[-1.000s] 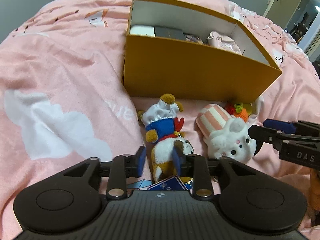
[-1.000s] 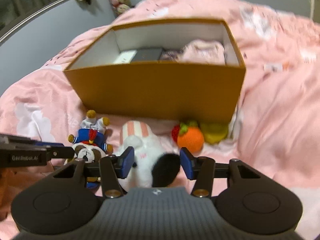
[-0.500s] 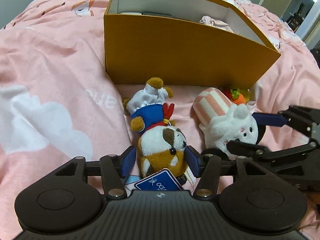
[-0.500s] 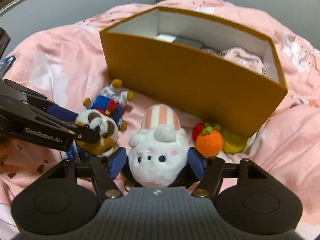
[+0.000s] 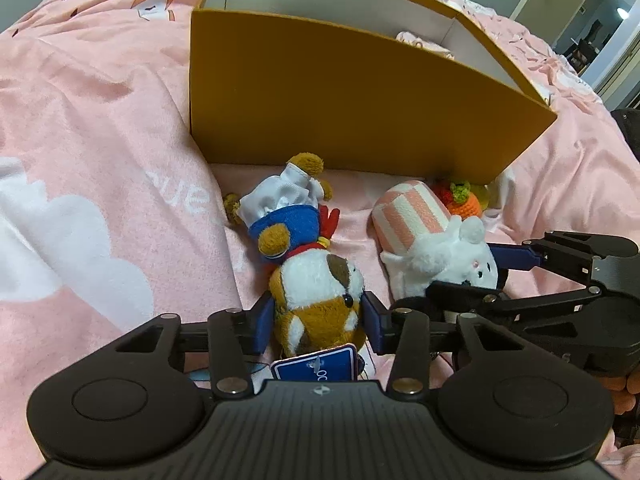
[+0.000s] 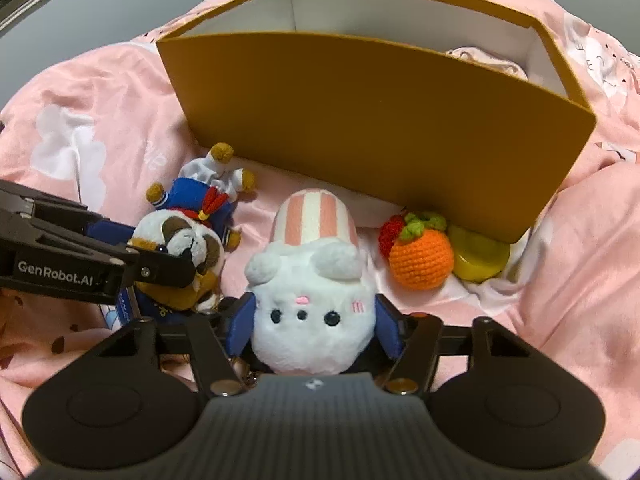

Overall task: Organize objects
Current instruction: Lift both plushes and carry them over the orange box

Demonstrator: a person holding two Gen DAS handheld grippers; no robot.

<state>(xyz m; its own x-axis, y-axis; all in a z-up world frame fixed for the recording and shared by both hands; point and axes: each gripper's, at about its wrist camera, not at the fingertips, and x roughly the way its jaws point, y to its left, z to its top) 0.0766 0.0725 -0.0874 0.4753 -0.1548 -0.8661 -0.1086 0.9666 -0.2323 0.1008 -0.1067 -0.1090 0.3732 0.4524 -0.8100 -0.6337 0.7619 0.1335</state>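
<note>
Lying by one box (image 6: 380,128): two plush toys (image 6: 312,320)

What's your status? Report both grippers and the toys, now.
Left gripper closing on dog plush. Right gripper closing on white bunny plush. Both plush lying on bed before orange box. Nothing blocking.

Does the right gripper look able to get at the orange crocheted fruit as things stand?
Probably not right away: the right gripper is closing around the white plush. The orange fruit itself lies uncovered beside the box.
</note>
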